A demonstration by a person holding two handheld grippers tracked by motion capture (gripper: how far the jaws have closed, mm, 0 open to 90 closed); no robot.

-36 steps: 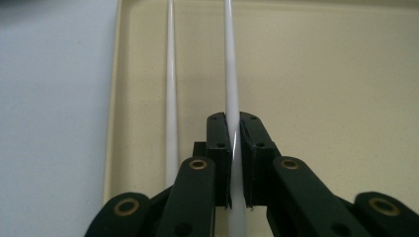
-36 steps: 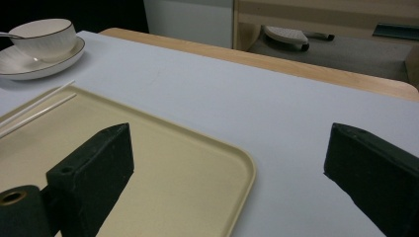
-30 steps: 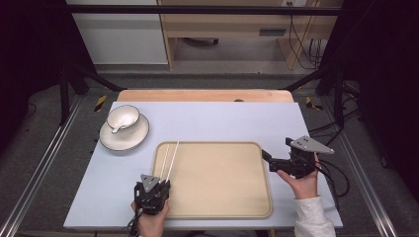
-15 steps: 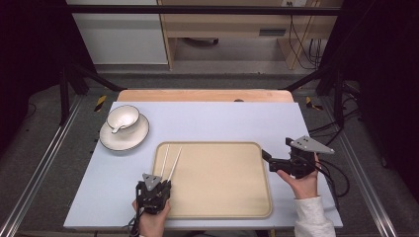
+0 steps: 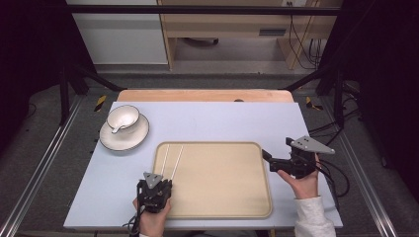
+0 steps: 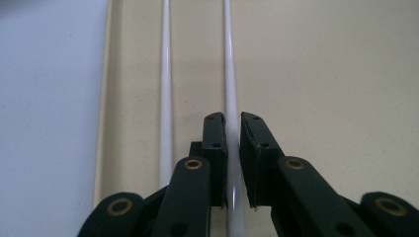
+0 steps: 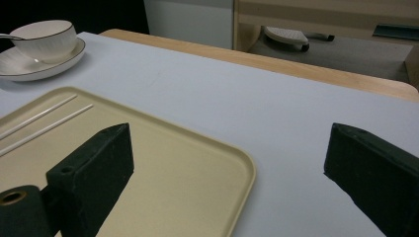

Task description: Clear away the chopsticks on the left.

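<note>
**Two grippers at the tray, one stick between narrow jaws**

Two hands come in from the table's 6 o'clock edge. The left hand holds the left gripper low at the tray's 7 o'clock corner, jaws pointing toward 12 o'clock. The right hand, in a white sleeve, holds the right gripper at the tray's 3 o'clock rim, jaws aimed toward 9 o'clock and lifted off the surface.

The beige tray lies on the pale blue table. Two white chopsticks lie flat along the tray's 9 o'clock side, roughly parallel and a little apart. In the left gripper view, the right chopstick runs between the jaws of the left gripper, while the left chopstick lies free just outside them, at their 9 o'clock. These jaws stand narrow and have just been opening a little; the pads flank the stick closely, with a thin gap on one side.

The right gripper has its jaws wide, with nothing between them.

A white bowl sits on a saucer at the table's 10 o'clock. A thin handle pokes from the bowl, too small to identify. The near ends of both chopsticks are hidden under the left gripper, and both forearms are cut off at the bottom of the high view.
</note>
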